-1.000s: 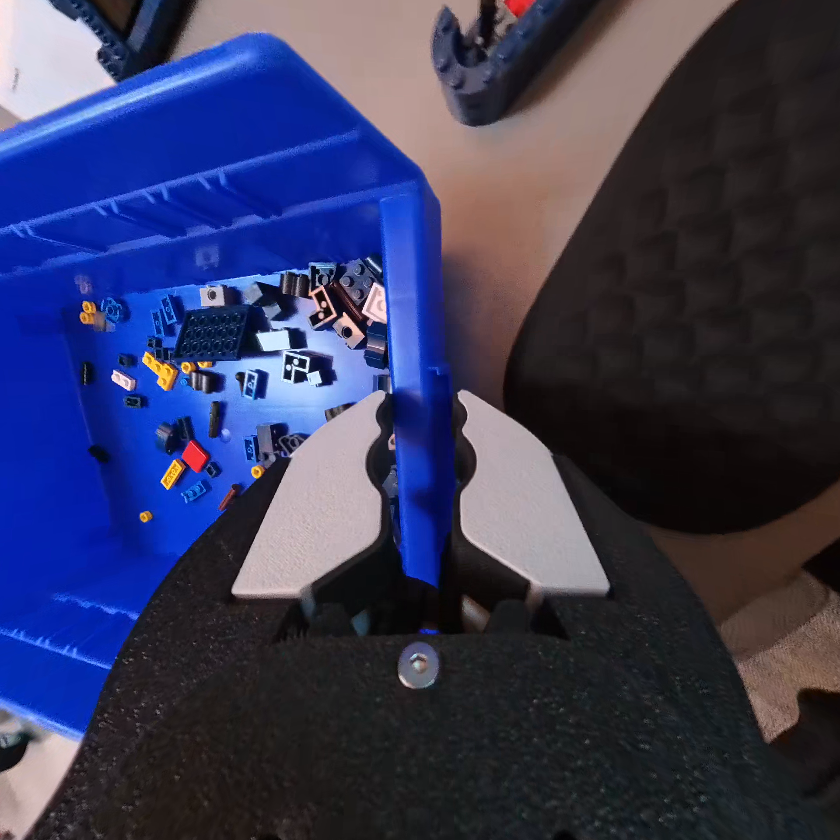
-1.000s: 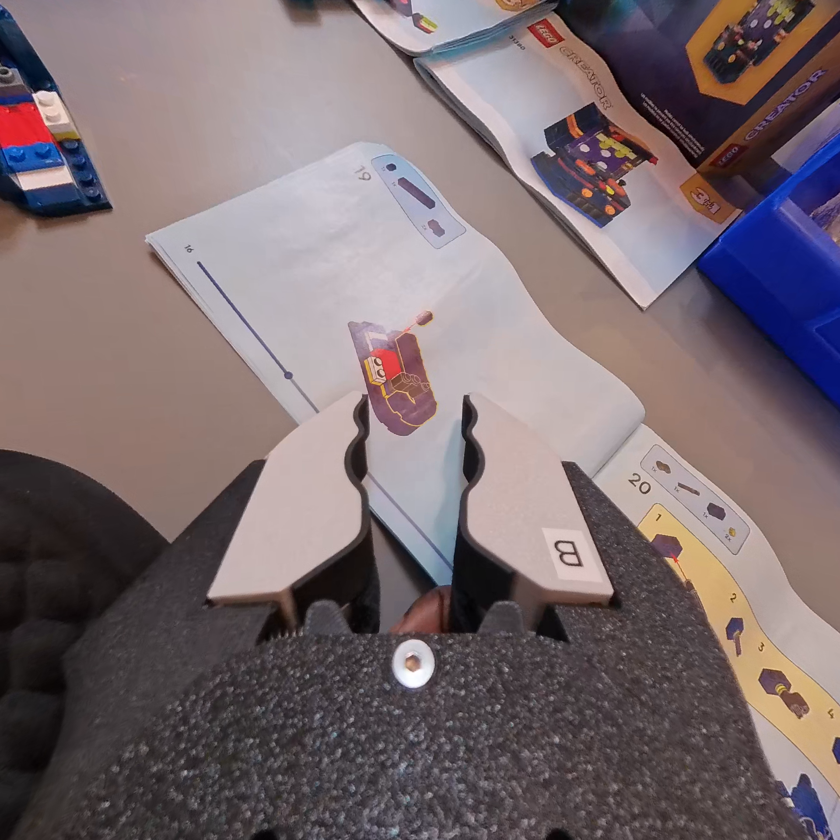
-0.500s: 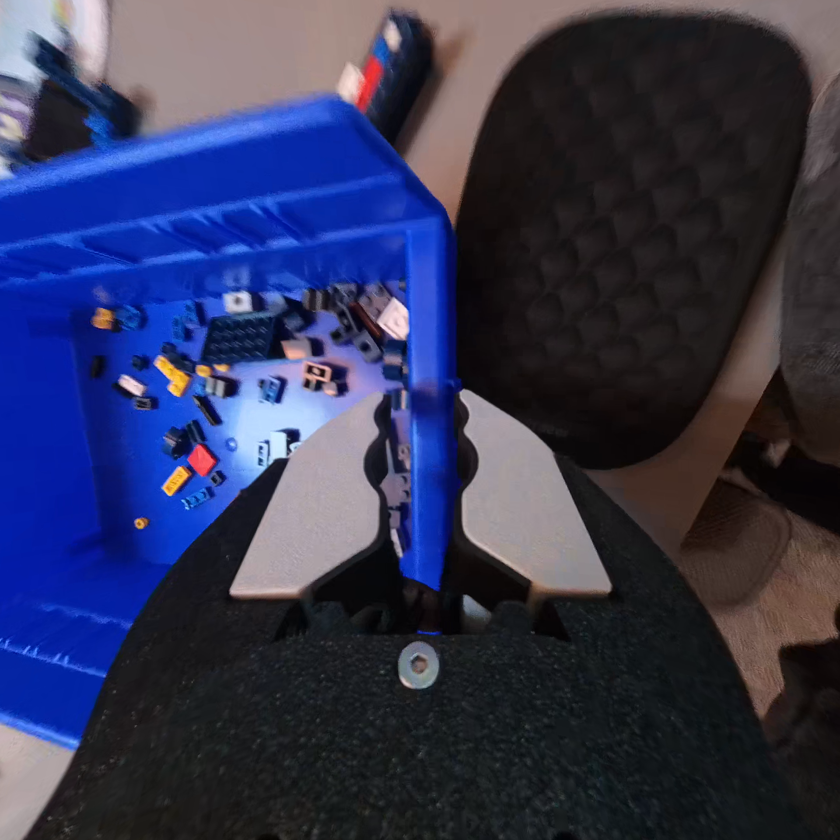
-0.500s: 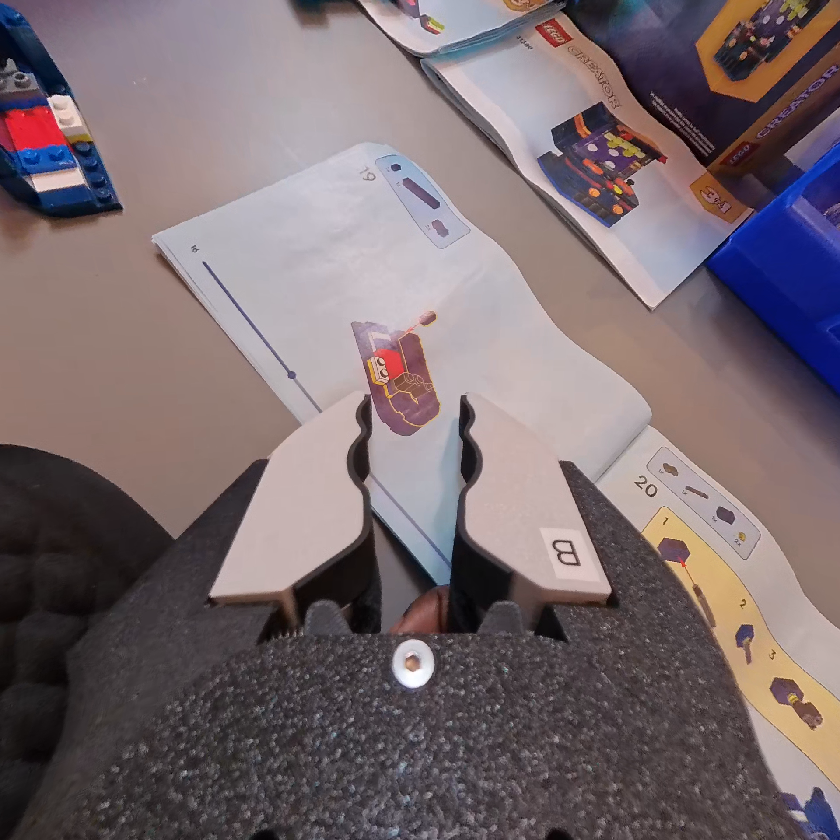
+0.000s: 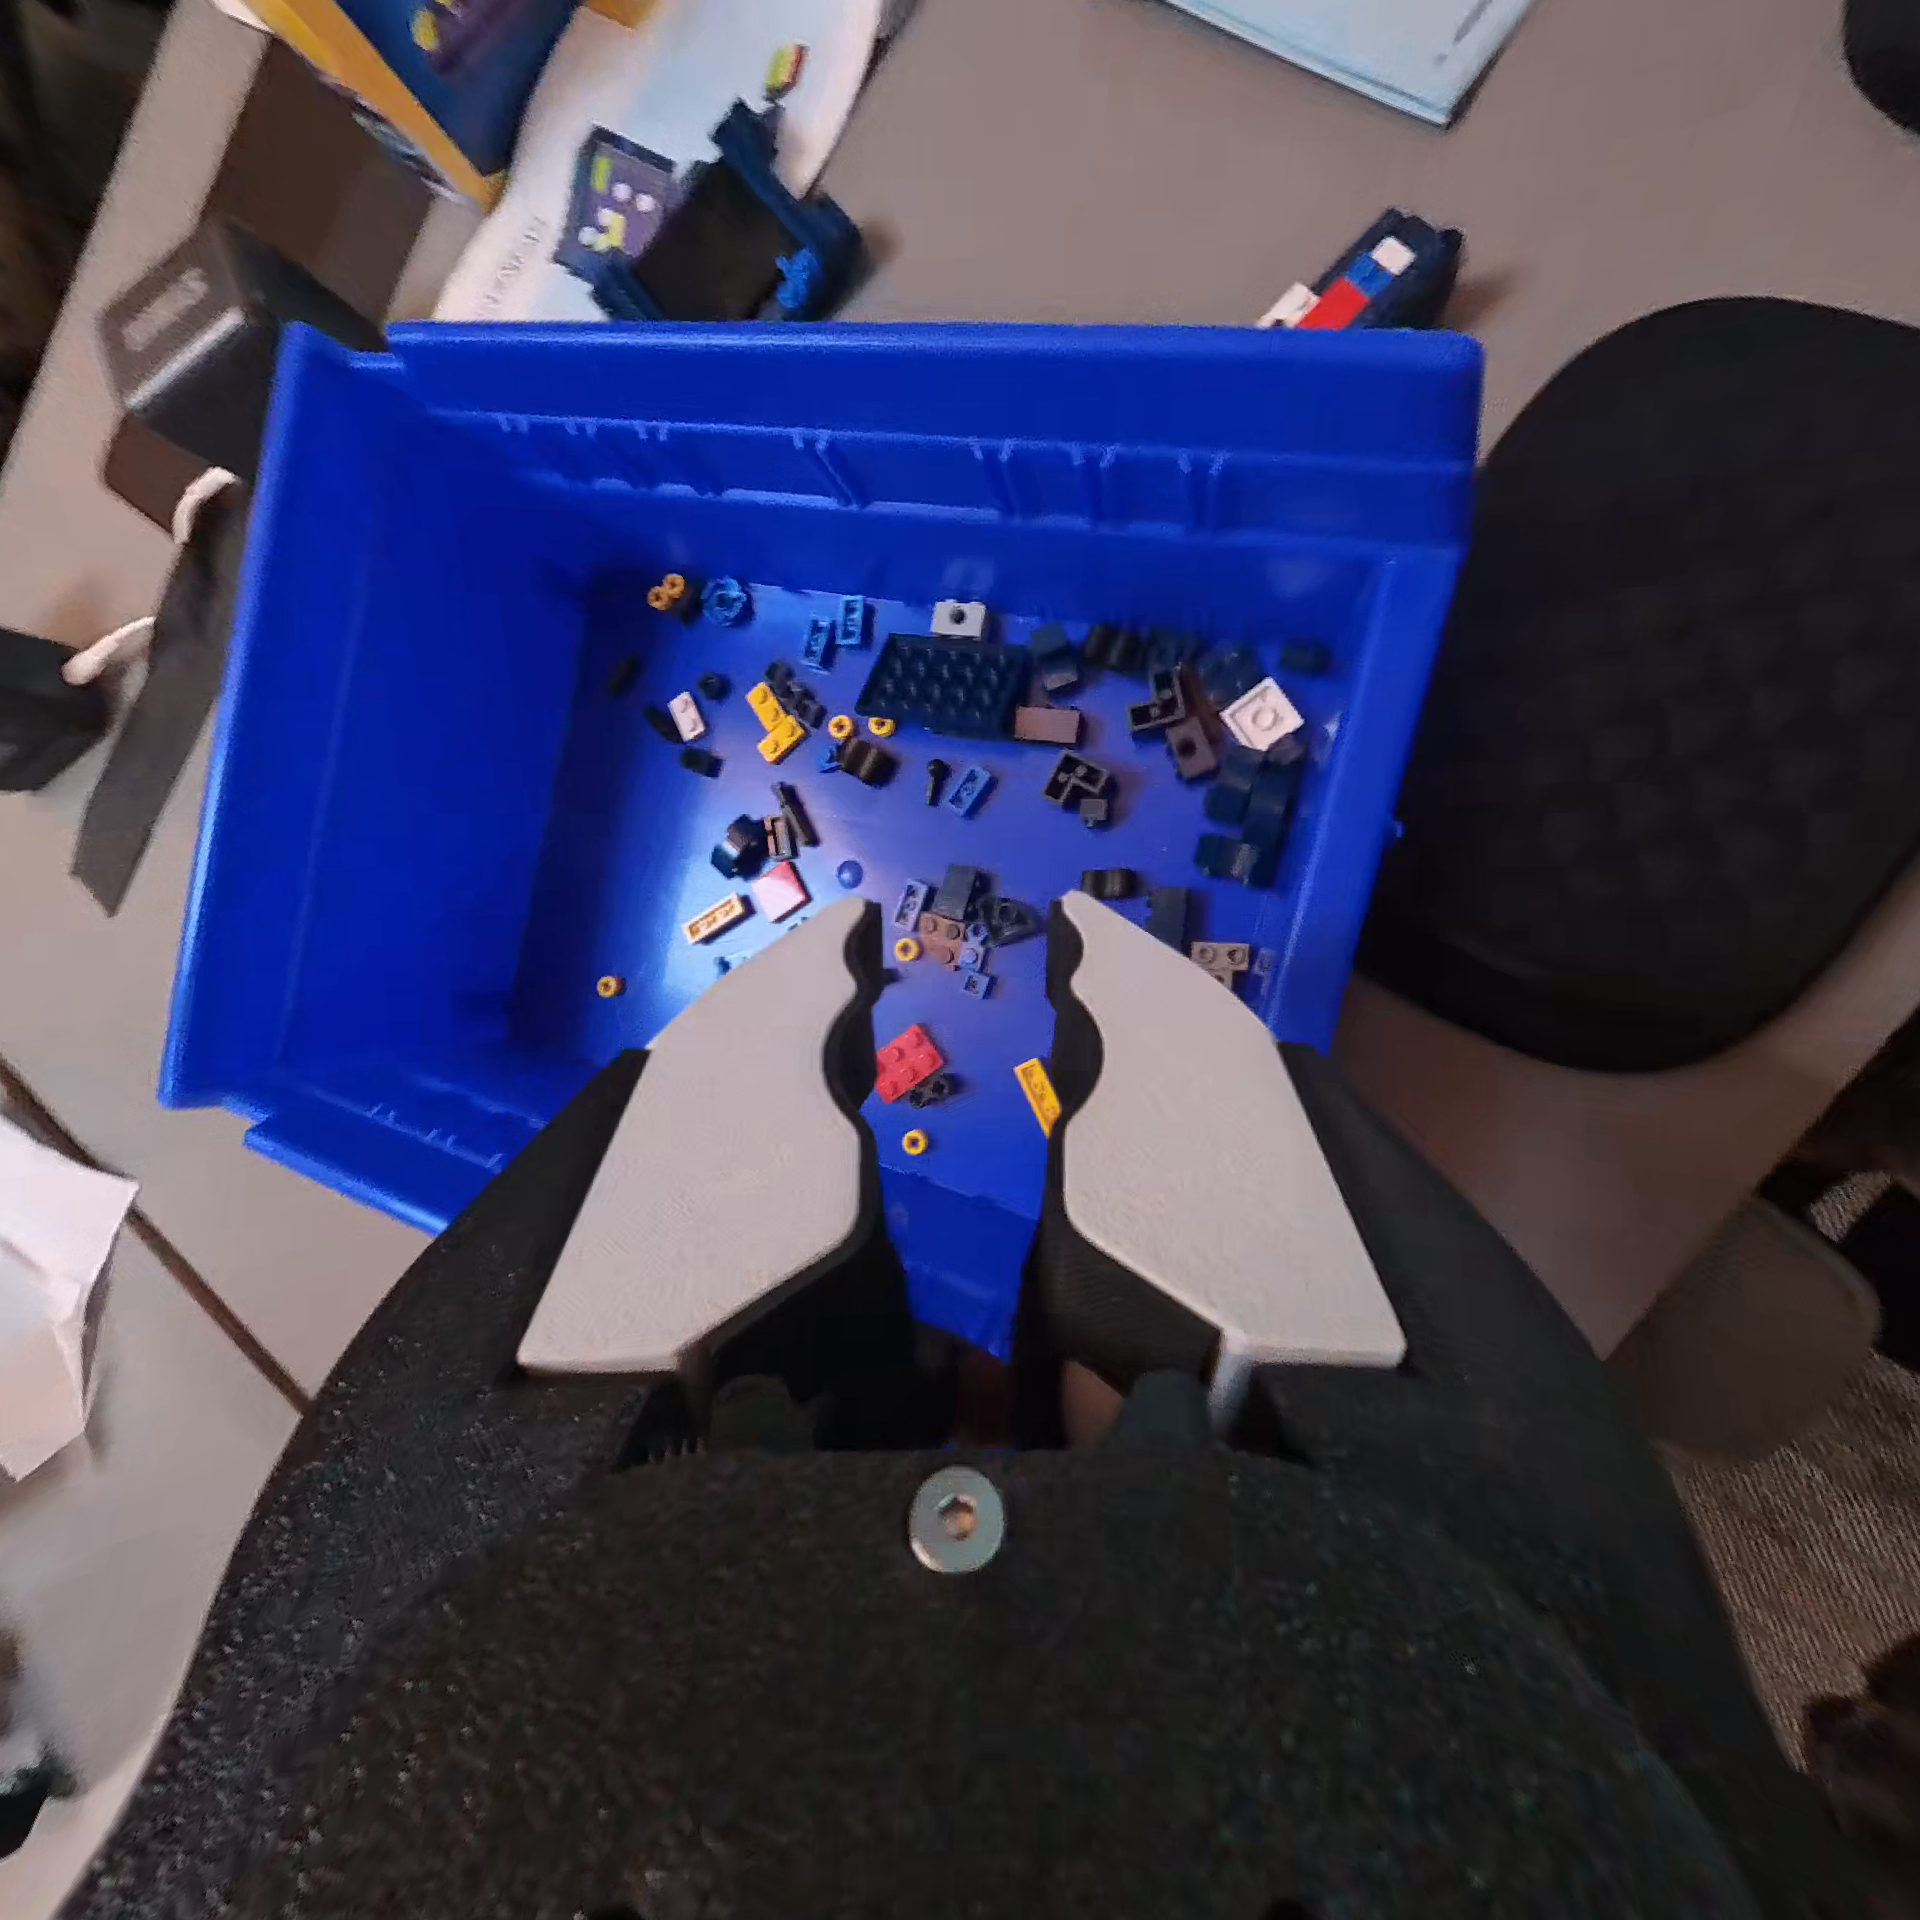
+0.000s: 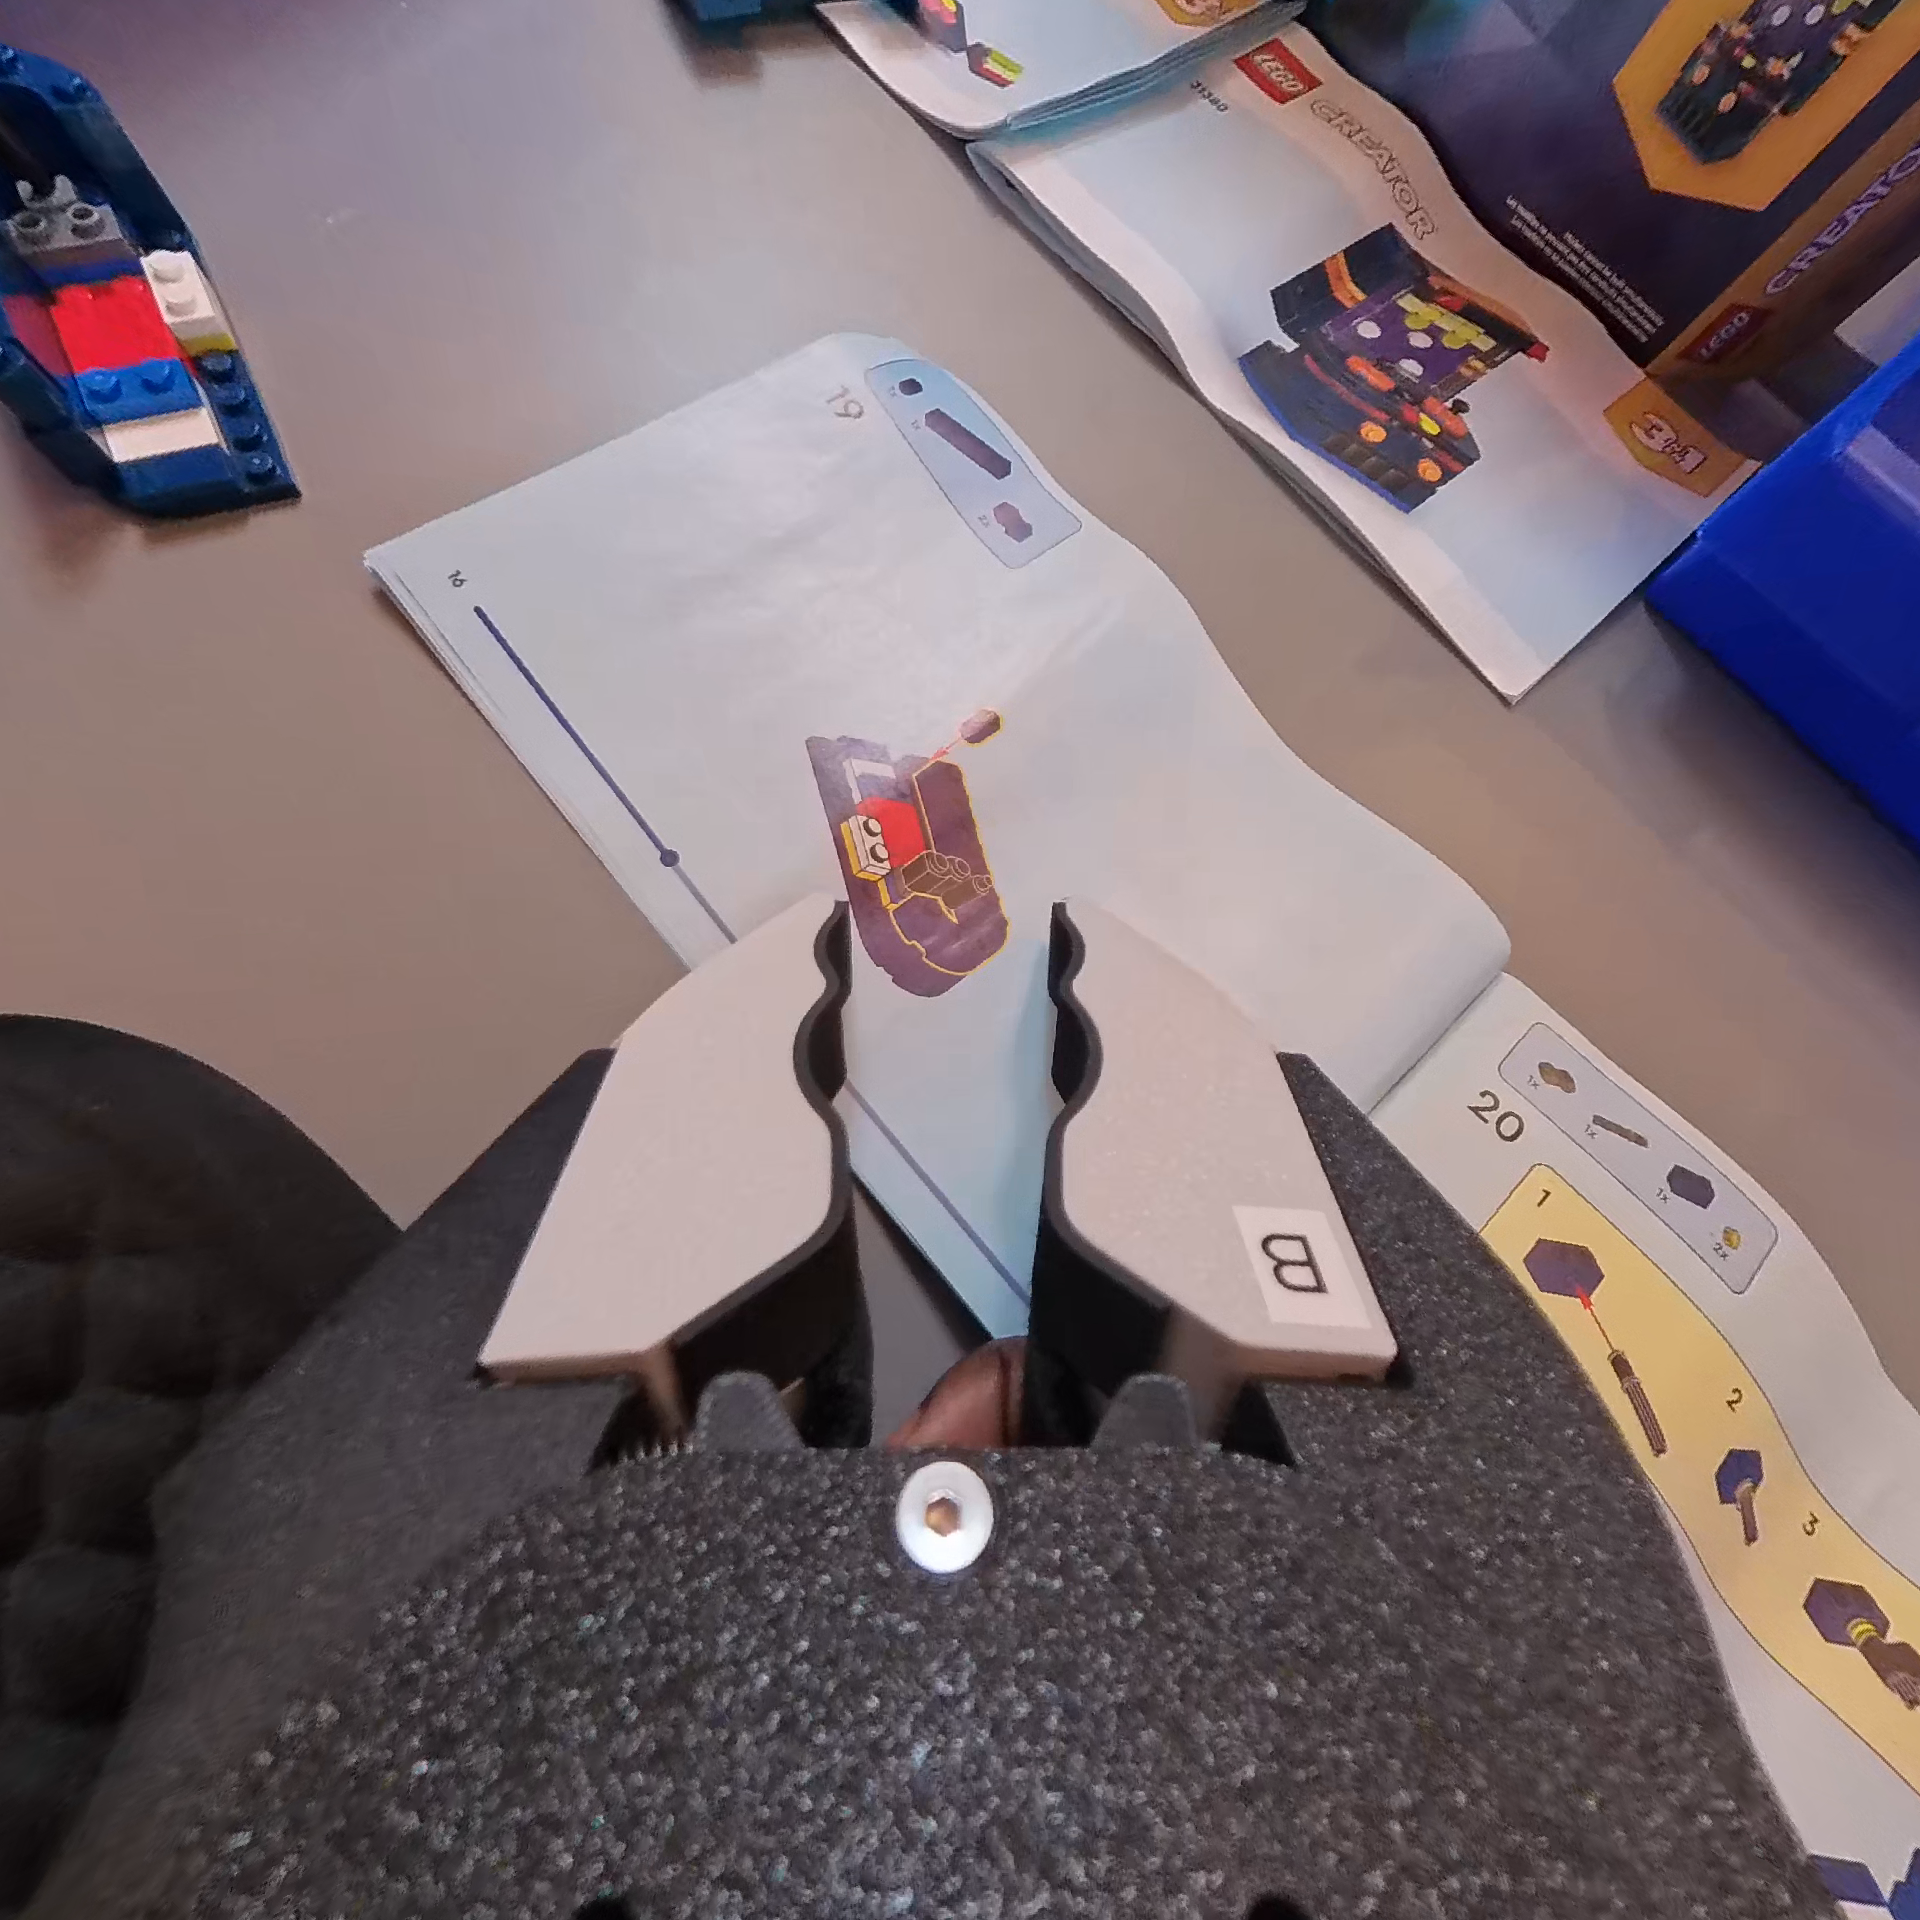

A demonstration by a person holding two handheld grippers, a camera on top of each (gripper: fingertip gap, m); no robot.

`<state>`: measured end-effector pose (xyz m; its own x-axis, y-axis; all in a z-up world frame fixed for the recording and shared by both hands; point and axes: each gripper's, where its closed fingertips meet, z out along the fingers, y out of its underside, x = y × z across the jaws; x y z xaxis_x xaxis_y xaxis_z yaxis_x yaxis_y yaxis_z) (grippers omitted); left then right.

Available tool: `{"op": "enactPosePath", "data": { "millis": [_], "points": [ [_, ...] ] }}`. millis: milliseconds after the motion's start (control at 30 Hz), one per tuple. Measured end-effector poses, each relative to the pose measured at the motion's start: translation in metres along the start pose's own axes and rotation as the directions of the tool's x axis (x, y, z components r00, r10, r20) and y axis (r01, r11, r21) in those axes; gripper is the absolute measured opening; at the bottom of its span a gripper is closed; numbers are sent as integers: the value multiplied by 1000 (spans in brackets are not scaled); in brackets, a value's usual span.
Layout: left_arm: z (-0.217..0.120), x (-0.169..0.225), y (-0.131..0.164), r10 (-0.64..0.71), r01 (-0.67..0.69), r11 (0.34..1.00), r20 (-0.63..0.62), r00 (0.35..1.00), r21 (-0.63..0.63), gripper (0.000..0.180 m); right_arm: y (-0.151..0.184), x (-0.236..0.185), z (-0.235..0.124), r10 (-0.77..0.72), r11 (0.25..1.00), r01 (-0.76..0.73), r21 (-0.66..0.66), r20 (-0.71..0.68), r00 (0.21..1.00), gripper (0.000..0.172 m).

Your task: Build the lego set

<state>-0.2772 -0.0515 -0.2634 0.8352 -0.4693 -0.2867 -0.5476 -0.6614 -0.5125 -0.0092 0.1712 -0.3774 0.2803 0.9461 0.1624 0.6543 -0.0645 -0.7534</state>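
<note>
Your left gripper (image 5: 966,925) hangs apart and bare over the blue plastic bin (image 5: 416,727) of loose small bricks (image 5: 909,1060). Your right gripper (image 6: 951,925), apart too, hovers bare above the open pale-blue instruction booklet (image 6: 727,582) on the table (image 6: 312,727).

Blue bin (image 5: 343,727), loose bricks (image 5: 940,681), open booklet (image 6: 831,582)

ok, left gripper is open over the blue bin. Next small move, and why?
Probably lower the left gripper straight down toward the brick cluster on the blue bin floor. Its jaws are open and empty, and the cluster shows right in the gap between the fingertips.
</note>
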Motion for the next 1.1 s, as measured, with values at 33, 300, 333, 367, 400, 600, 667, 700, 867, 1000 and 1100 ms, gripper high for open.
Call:
{"op": "enactPosePath", "data": {
  "millis": [33, 300, 333, 367, 400, 600, 667, 700, 867, 1000, 1100],
  "points": [
    [2, 3, 0, 7, -7, 1000, -25, 1000, -8, 29, 0, 0, 0, -1, 1000, 1, 0, 0, 1000, 36],
    [23, 7, 8, -73, 70, 990, -22, 997, -120, 37, 0, 0, 0, -7, 1000, 7, 3, 4, 1000, 36],
    [32, 14, 13, -76, 68, 981, -38, 996, -181, 35, 0, 0, 0, -10, 1000, 10, 4, 3, 1000, 36],
    [41, 22, 17, -69, 54, 972, -57, 996, -230, 33, -1, 0, 0, -14, 1000, 14, 4, 1, 1000, 35],
    [49, 28, 20, -55, 32, 963, -76, 996, -268, 29, -1, 0, 0, -17, 1000, 17, 4, 0, 1000, 35],
    [73, 31, 28, -99, 65, 949, -98, 990, -308, 19, -1, -1, -1, -42, 999, 42, 2, -9, 999, 35],
    [76, 34, 32, -129, 83, 946, -130, 983, -312, 20, -1, -1, -1, -49, 999, 49, 2, -11, 999, 35],
    [79, 36, 35, -144, 90, 944, -150, 978, -317, 23, -1, -1, -1, -51, 999, 51, 2, -10, 999, 35],
    [86, 44, 46, -193, 111, 924, -196, 961, -366, 17, -1, -2, -1, -52, 999, 52, 2, -8, 999, 34],
    [86, 43, 47, -202, 121, 927, -199, 959, -356, 16, -1, -2, -1, -70, 998, 70, 1, -14, 997, 33],
    [84, 37, 40, -195, 139, 940, -155, 968, -313, 16, -2, -3, -2, -98, 995, 98, 1, -26, 995, 33]
  ]
}}
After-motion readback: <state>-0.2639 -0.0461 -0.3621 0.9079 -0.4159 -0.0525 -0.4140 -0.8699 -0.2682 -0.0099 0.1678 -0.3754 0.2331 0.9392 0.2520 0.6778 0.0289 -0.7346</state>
